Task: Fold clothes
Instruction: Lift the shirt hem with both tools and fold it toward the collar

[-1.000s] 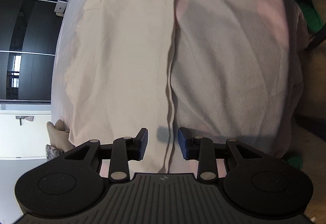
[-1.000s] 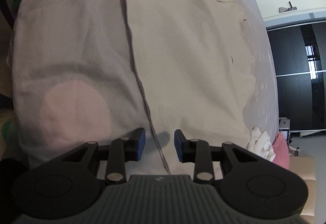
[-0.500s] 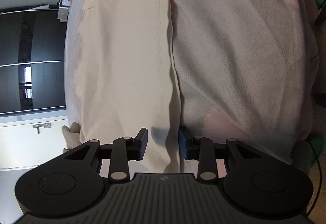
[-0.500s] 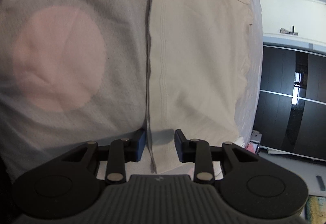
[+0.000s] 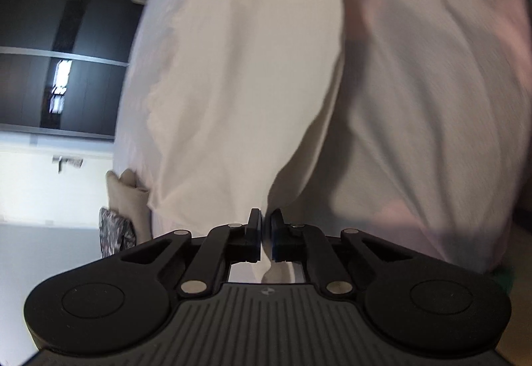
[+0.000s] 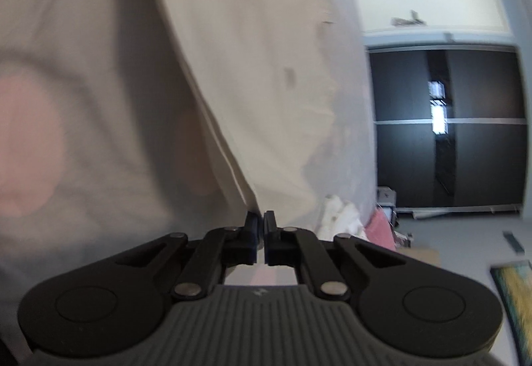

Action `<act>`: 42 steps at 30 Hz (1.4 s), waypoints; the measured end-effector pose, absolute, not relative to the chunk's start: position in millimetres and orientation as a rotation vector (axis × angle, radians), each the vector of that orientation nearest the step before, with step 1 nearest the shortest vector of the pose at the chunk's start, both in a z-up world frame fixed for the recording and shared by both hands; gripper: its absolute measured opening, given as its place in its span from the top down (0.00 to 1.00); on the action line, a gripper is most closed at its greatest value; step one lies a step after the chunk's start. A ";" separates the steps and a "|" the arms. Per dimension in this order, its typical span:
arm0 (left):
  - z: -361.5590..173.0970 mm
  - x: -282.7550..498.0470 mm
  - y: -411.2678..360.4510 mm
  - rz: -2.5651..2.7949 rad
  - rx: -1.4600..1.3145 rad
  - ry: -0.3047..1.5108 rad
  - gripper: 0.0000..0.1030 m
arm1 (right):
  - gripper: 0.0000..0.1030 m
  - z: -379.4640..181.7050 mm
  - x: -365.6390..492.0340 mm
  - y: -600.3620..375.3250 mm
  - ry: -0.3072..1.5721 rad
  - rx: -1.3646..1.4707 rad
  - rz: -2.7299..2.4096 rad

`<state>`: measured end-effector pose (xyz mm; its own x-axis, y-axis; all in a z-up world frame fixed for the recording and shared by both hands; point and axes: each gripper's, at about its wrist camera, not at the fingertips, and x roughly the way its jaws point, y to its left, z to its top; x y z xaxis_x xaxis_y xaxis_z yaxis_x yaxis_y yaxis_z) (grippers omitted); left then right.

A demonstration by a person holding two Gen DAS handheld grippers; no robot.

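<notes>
Garment (image 5: 239,93) cream, spread along our bed (image 5: 432,100), its long edge lifted off the grey cover | left gripper (image 5: 265,223) pressed together, pinching garment edge at one end | right gripper (image 6: 260,221) pressed together, pinching same edge at other end | pink and white clothes (image 6: 362,219) lie beyond, near bed end

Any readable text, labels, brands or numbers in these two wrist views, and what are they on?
No text can be read in either view.
Small pale emblem on the left tongs' grey body: too small to read.
Similar emblem on the right tongs' body: too small and blurred.
Beige garment shows a small dark mark, blurred, unreadable.
</notes>
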<state>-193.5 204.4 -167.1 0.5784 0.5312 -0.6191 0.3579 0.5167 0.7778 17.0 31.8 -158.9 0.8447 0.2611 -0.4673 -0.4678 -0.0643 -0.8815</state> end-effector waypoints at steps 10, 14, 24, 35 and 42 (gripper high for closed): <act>-67.7 -153.3 236.0 0.292 0.761 0.765 0.97 | 0.97 -97.9 52.2 51.5 0.044 -1.289 0.354; -34.2 -134.2 257.5 0.327 0.702 0.724 0.97 | 0.97 -66.0 70.7 60.5 0.054 -1.210 0.310; 8.4 -53.6 325.1 0.327 0.649 0.738 0.97 | 0.97 -19.8 144.8 97.4 0.046 -1.172 0.311; -34.4 45.4 398.9 0.283 0.572 0.907 0.97 | 0.97 -56.6 259.1 160.1 0.148 -1.207 0.376; -78.1 91.4 428.7 0.248 0.604 0.968 0.98 | 0.97 -108.4 315.7 194.4 0.211 -1.250 0.401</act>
